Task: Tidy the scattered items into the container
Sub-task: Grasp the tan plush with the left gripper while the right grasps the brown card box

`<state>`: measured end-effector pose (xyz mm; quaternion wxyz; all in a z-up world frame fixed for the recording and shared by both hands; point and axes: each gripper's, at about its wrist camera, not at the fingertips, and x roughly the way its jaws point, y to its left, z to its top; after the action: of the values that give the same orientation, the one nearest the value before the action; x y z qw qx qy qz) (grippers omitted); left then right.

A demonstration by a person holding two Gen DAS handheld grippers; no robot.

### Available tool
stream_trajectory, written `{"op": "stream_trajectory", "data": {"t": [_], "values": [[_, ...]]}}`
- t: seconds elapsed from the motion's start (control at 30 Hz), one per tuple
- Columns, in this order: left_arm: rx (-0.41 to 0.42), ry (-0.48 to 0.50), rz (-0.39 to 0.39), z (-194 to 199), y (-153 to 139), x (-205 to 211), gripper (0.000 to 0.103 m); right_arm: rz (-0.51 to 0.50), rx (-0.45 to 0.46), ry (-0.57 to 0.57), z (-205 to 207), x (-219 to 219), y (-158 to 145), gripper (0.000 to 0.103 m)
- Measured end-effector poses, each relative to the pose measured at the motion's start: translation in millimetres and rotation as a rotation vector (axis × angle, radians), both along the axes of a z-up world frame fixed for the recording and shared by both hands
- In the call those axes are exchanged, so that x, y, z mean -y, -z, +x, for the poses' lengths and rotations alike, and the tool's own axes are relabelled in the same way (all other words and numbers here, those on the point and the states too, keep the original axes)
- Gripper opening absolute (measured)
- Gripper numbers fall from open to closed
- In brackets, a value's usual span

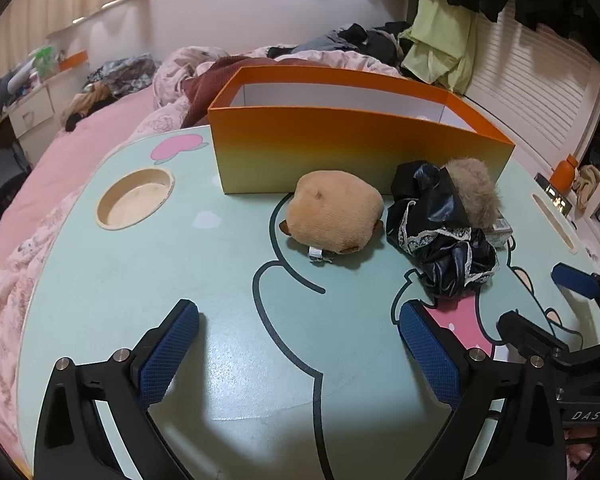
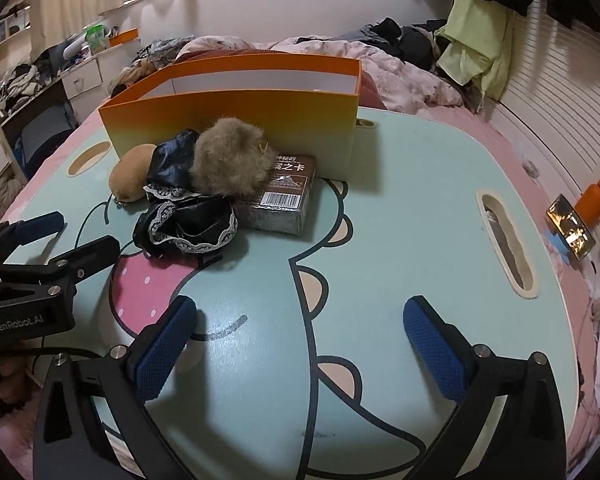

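An orange box (image 1: 356, 148) stands open at the back of the mint lap table (image 1: 140, 280); it also shows in the right wrist view (image 2: 240, 120). In front of it lie a tan plush toy (image 1: 336, 218), a black lace-trimmed garment (image 1: 444, 240), a grey-brown fur ball (image 1: 474, 190) and a brown card box (image 2: 284, 204). The plush (image 2: 132, 178), garment (image 2: 188, 220) and fur ball (image 2: 230, 160) show in the right wrist view too. My left gripper (image 1: 300, 320) is open and empty, short of the plush. My right gripper (image 2: 300, 316) is open and empty, nearer than the card box.
The table has a round cup recess (image 1: 136, 198) at the left and a slot (image 2: 506, 240) at the right. It sits on a pink bed (image 1: 80, 160) with rumpled bedding and clothes behind. A phone (image 2: 570, 232) and an orange bottle (image 2: 594, 202) lie to the right.
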<state>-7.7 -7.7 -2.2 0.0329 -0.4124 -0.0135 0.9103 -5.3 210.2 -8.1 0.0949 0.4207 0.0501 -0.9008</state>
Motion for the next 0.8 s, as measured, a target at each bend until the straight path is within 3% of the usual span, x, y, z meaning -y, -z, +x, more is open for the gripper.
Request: {"op": "stream_trajectory", "data": {"t": [0.1, 0.17, 0.27, 0.4, 0.47, 0.5, 0.53, 0.63, 0.8], "values": [[0.045, 0.028, 0.021, -13.6, -6.9, -0.6, 0.1, -0.011, -0.002, 0.0, 1.8, -1.0, 0.7, 0.103], [0.015, 0.052, 0.028, -25.5, -17.7, -3.1, 0.1, -0.017, -0.001, 0.001, 1.6, -2.1, 1.2, 0.103], [-0.037, 0.088, -0.025, -38.9, -26.1, -10.3, 0.099, -0.016, -0.003, 0.002, 2.6, -1.4, 1.9, 0.103], [-0.031, 0.108, -0.061, -59.6, -26.5, -17.8, 0.089, -0.016, -0.004, 0.002, 2.8, -1.6, 2.1, 0.103], [0.002, 0.117, -0.074, -68.4, -20.1, -21.4, 0.075, -0.017, -0.004, 0.002, 2.9, -1.4, 2.2, 0.103], [0.027, 0.116, -0.071, -71.5, -14.5, -21.4, 0.053, -0.017, -0.004, 0.002, 2.7, -1.3, 2.2, 0.103], [0.042, 0.116, -0.055, -72.0, -11.0, -20.4, 0.05, -0.017, -0.005, 0.004, 2.8, -1.3, 2.2, 0.103], [0.04, 0.134, 0.007, -60.4, -15.8, -13.2, 0.048, -0.01, -0.002, 0.012, 3.9, -0.2, 1.6, 0.103], [-0.032, 0.11, 0.039, -18.5, -31.1, 5.1, 0.048, -0.063, 0.012, 0.035, -8.2, -8.5, -6.4, 0.103]]}}
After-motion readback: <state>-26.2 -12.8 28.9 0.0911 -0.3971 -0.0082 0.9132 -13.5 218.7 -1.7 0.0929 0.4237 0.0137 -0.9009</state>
